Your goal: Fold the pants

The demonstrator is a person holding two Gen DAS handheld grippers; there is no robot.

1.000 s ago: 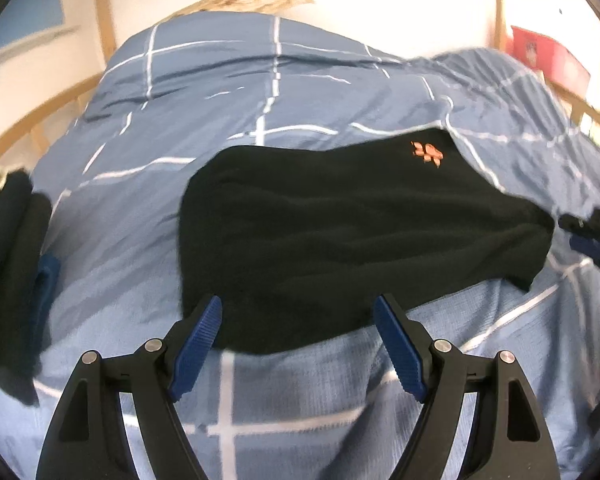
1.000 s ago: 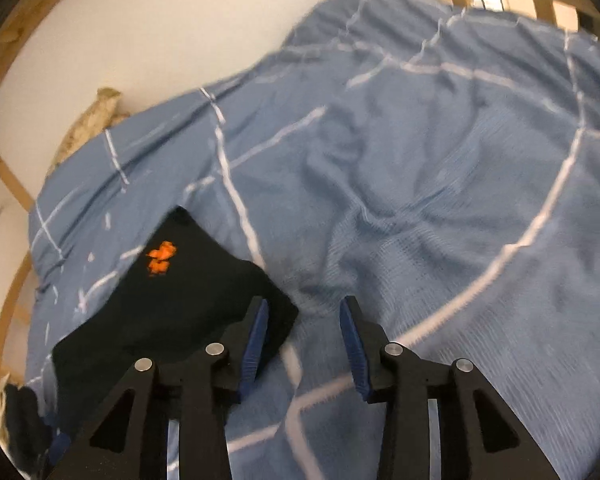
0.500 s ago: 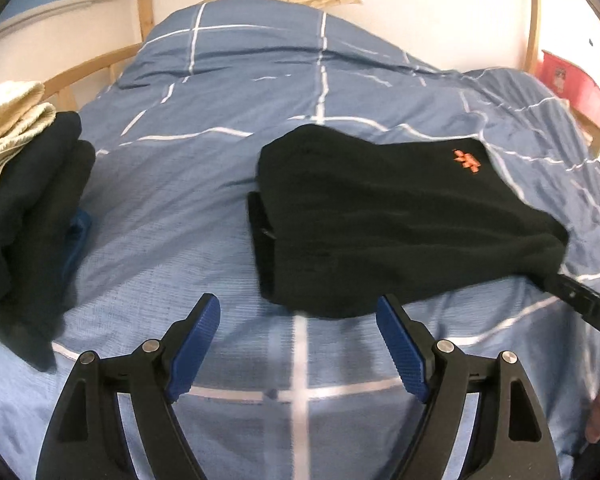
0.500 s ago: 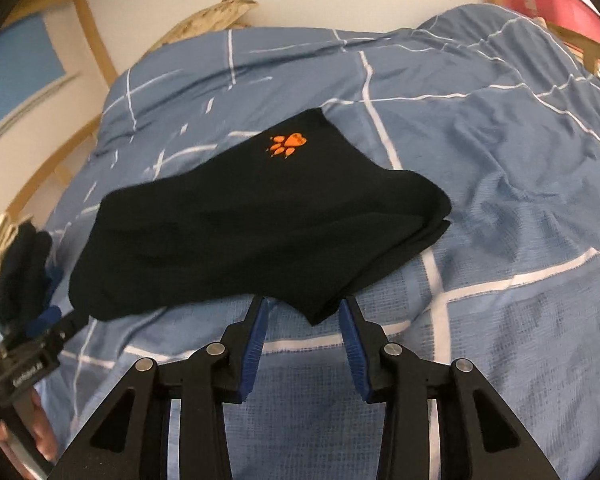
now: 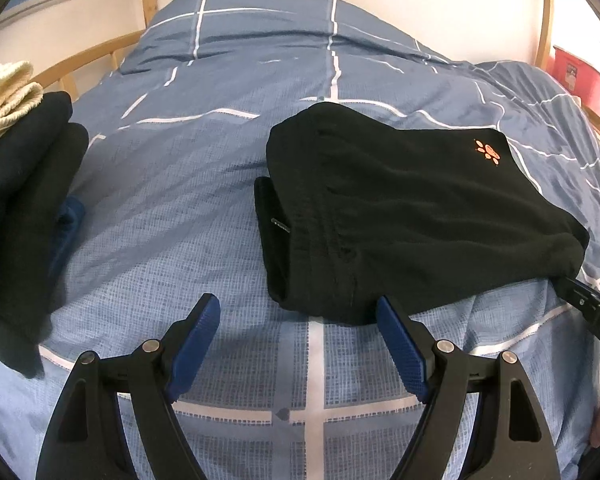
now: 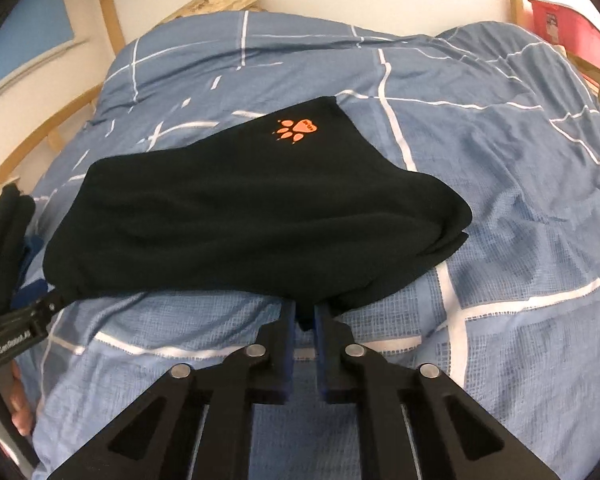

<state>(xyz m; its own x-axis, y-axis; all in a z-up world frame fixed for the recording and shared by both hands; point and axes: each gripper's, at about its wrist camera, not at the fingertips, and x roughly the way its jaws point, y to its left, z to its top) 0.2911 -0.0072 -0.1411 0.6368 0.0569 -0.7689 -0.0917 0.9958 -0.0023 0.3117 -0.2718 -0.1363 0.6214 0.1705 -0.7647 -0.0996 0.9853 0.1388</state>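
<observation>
Item: black fleece pants [image 6: 252, 216], part-folded on the blue checked duvet [image 6: 500, 184].
Right gripper [image 6: 302, 316]: jaws pinched on the near hem.
Left gripper [image 5: 298, 338]: jaws wide, empty, pants corner just ahead.
Step, judged: taking hold for another fold; the left gripper must next clamp its corner.

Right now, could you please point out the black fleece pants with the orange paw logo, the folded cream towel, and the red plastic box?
Black fleece pants [image 6: 260, 208]: right wrist view, middle of top layer.
Folded cream towel [image 5: 8, 96]: left wrist view, folded edge.
Red plastic box [image 6: 568, 28]: right wrist view, side wall.

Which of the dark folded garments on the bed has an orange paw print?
The black pants in the middle of the blue duvet, with the paw print. The dark pile at the left edge shows none.
</observation>
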